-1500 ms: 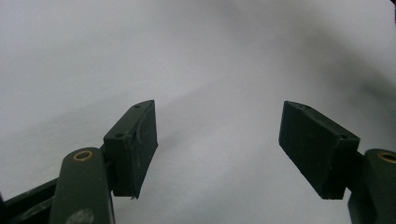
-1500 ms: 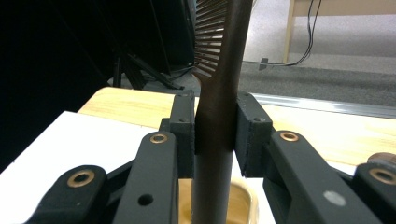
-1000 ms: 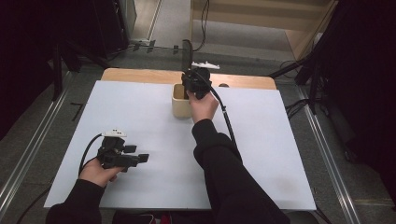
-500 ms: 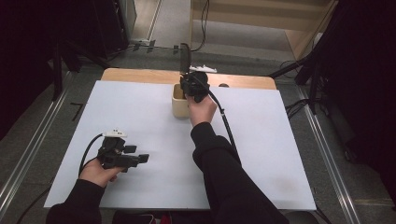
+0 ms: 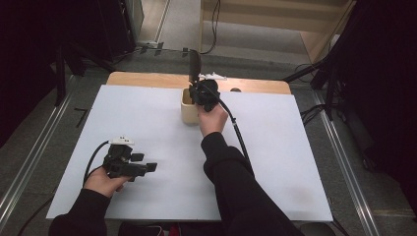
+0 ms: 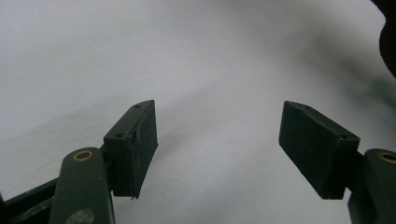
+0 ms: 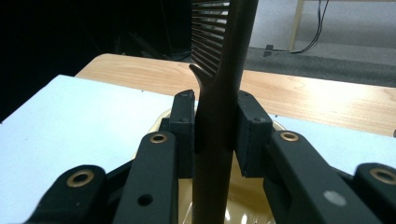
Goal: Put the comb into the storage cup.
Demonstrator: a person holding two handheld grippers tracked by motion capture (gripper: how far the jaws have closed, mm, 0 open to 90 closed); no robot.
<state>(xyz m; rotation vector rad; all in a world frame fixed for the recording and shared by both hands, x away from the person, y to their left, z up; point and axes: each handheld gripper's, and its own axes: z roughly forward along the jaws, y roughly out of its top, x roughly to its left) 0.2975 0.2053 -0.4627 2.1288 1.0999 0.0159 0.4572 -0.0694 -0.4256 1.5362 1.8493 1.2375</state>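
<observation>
Comb point(image 7: 219, 93) stands upright, pinched between the right gripper's point(image 7: 217, 135) jaws, its lower end down inside the cream cup point(image 5: 189, 107) near the middle of the tabletop's point(image 5: 295, 162) far edge. Left gripper point(image 6: 217, 140) sits by the near left corner, jaws apart, holding nothing.

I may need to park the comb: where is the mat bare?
Bare mat right of the right gripper, and between the cup and the left gripper. Crowded only at the cup, where the comb stands clamped.
</observation>
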